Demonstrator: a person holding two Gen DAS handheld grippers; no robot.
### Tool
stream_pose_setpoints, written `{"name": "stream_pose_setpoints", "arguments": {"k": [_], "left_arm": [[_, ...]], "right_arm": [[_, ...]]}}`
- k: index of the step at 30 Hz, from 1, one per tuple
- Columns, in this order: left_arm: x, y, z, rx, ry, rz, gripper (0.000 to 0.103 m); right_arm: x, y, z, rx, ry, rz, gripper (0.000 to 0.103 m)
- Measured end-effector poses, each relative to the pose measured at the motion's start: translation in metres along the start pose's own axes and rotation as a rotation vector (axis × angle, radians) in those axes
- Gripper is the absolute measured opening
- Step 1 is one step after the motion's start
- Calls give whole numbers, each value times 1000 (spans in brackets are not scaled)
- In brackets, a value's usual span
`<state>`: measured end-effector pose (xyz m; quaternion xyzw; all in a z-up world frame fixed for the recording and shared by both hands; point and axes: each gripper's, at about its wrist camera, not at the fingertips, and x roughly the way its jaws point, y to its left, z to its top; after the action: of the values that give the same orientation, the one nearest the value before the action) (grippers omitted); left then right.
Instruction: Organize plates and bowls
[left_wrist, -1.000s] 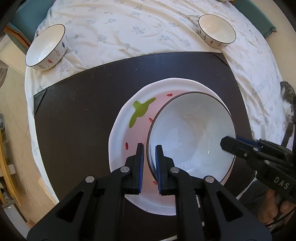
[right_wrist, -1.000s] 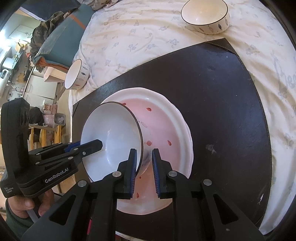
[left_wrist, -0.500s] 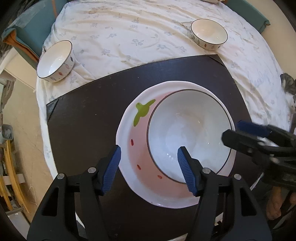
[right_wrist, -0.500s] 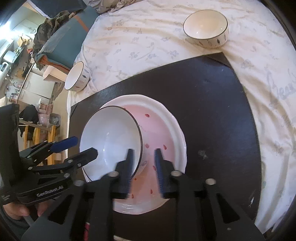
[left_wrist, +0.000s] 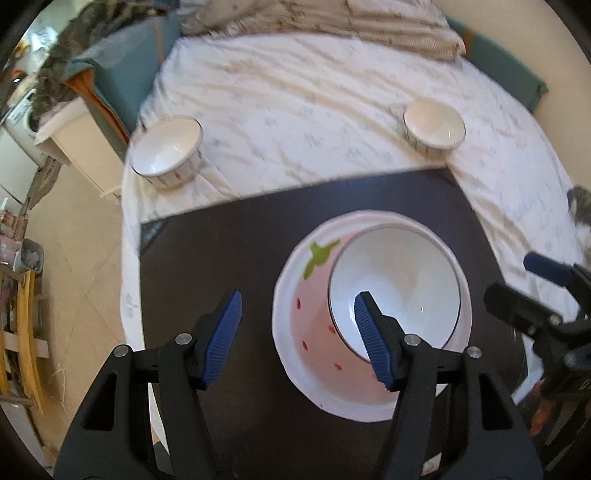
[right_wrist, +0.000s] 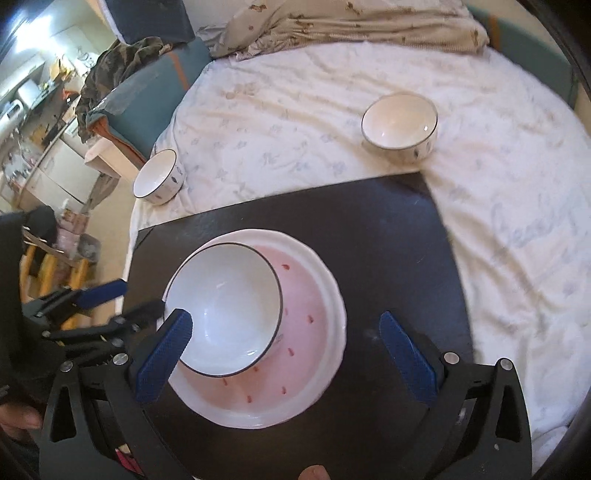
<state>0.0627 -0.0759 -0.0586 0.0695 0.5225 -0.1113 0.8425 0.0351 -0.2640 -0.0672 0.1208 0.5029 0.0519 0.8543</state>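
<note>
A large white bowl (left_wrist: 399, 284) with a dark rim rests in a pink strawberry plate (left_wrist: 314, 332) on a black mat (left_wrist: 229, 251); the bowl (right_wrist: 225, 302) and plate (right_wrist: 306, 347) also show in the right wrist view. My left gripper (left_wrist: 297, 319) is open and empty, raised above the plate's left side. My right gripper (right_wrist: 284, 332) is open and empty, raised above the plate. Two small white bowls stand on the floral cloth: one at the left (left_wrist: 168, 151) (right_wrist: 159, 177), one at the right (left_wrist: 434, 125) (right_wrist: 400, 125).
The round table has a white floral cloth (right_wrist: 295, 110). A rumpled blanket (right_wrist: 351, 22) lies at its far edge. A teal chair (right_wrist: 155, 99) with clothes stands at the far left. The floor and wooden furniture (left_wrist: 22, 332) lie left of the table.
Both grippers let go of the large bowl's rim, opened wide and pulled up and back. The bowl stays in the strawberry plate.
</note>
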Motion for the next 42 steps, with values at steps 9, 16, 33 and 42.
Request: {"name": "stream_pose_setpoints", "arguments": {"k": [9, 16, 33, 42], "left_arm": [[-17, 6, 0, -17, -97, 91, 60], [-30, 10, 3, -59, -174, 99, 60], [-22, -17, 76, -219, -207, 152, 60], [16, -44, 117, -193, -144, 144, 60]], "right_arm": [[-17, 8, -6, -41, -45, -13, 103], [-26, 0, -4, -18, -64, -5, 103], [-47, -86, 54, 154, -237, -17, 103], [-26, -159, 93, 330, -255, -54, 103]]}}
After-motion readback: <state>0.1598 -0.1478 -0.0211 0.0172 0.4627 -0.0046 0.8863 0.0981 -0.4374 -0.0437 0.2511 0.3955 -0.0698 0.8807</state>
